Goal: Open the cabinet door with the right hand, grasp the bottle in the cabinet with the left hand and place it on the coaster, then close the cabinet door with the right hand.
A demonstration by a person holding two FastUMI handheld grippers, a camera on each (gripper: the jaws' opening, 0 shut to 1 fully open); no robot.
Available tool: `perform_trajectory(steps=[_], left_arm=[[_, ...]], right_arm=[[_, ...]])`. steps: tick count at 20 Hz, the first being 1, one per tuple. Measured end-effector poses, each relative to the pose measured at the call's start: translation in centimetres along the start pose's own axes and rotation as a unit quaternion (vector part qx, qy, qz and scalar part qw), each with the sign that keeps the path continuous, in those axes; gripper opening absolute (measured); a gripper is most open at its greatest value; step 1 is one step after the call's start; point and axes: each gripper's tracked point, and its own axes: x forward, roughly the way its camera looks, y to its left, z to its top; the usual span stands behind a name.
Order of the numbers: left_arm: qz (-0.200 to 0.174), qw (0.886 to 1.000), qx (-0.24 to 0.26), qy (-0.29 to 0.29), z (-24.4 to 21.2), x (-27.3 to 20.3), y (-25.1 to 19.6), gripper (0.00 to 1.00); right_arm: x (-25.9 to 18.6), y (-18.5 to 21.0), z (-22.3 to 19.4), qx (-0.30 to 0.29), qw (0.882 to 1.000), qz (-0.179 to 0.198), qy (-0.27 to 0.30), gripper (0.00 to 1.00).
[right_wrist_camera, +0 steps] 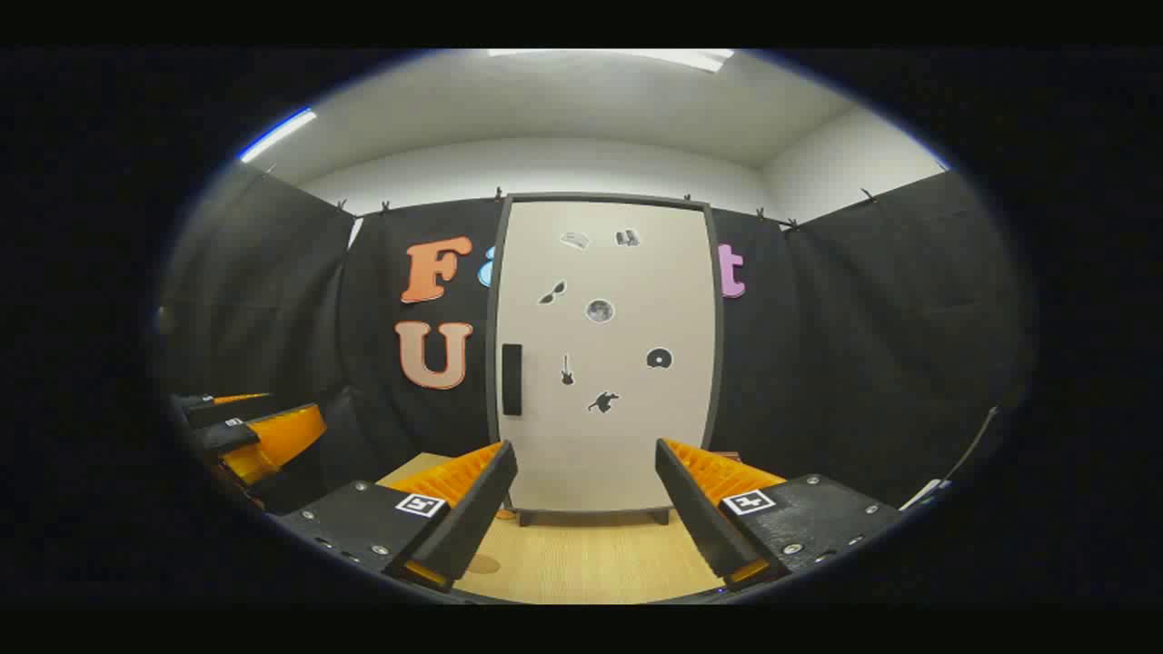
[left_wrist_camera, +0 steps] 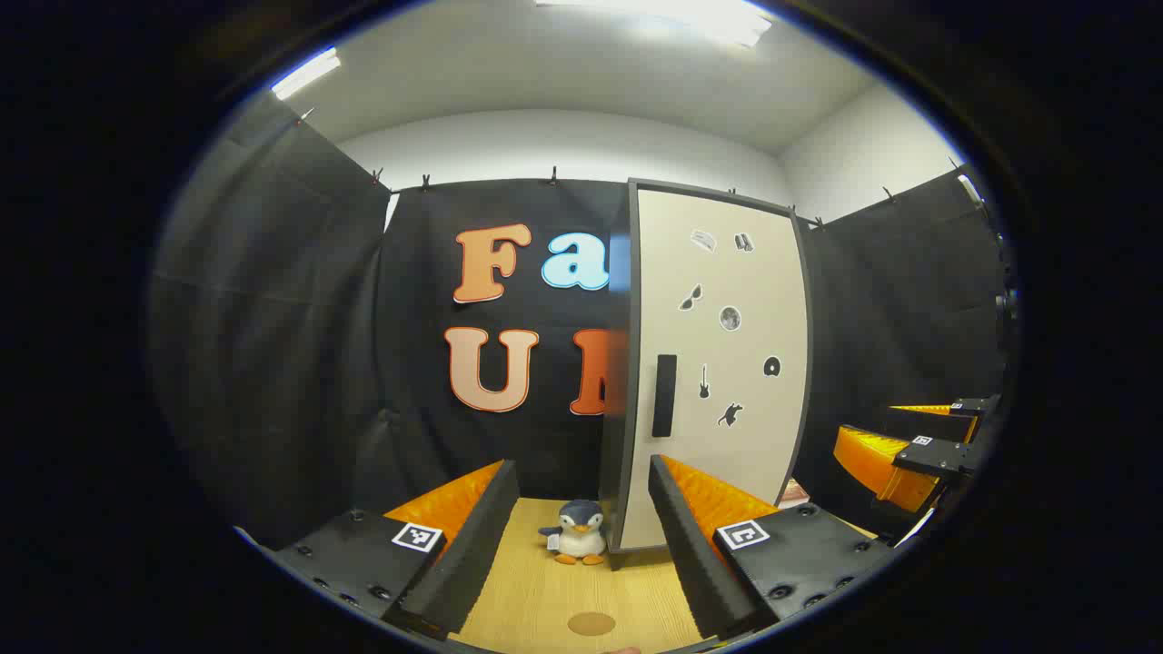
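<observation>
Task looks at the very start, nothing done yet. Cabinet door (right_wrist_camera: 604,354) is shut flush w/ its frame in the right gripper view, dark handle (right_wrist_camera: 511,379) on its left edge untouched. Right gripper (right_wrist_camera: 586,495) hangs in front of the door, well apart from it, fingers spread wide, nothing between them. Left gripper (left_wrist_camera: 581,522) is also spread wide and empty, aimed at the cabinet's left side, near the door edge. Bottle can't be seen, presumably behind the shut door. Coaster (left_wrist_camera: 591,623), a small round disc, lies bare on the wooden tabletop (left_wrist_camera: 536,590) just ahead of the left gripper. A plush penguin (left_wrist_camera: 578,533) sits by the cabinet's front corner. Left to do: open door w/ right, grab bottle w/ left, set on coaster, shut door.
</observation>
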Motion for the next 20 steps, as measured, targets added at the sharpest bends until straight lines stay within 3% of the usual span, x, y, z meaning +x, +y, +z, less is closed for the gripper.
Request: perform_trajectory(steps=[20], left_arm=[[0.016,1.0,0.006,0.011,-0.5,0.2,1.9,0.94]], right_arm=[[-0.6,1.1,0.1,0.01,1.0,0.0,0.005,0.97]])
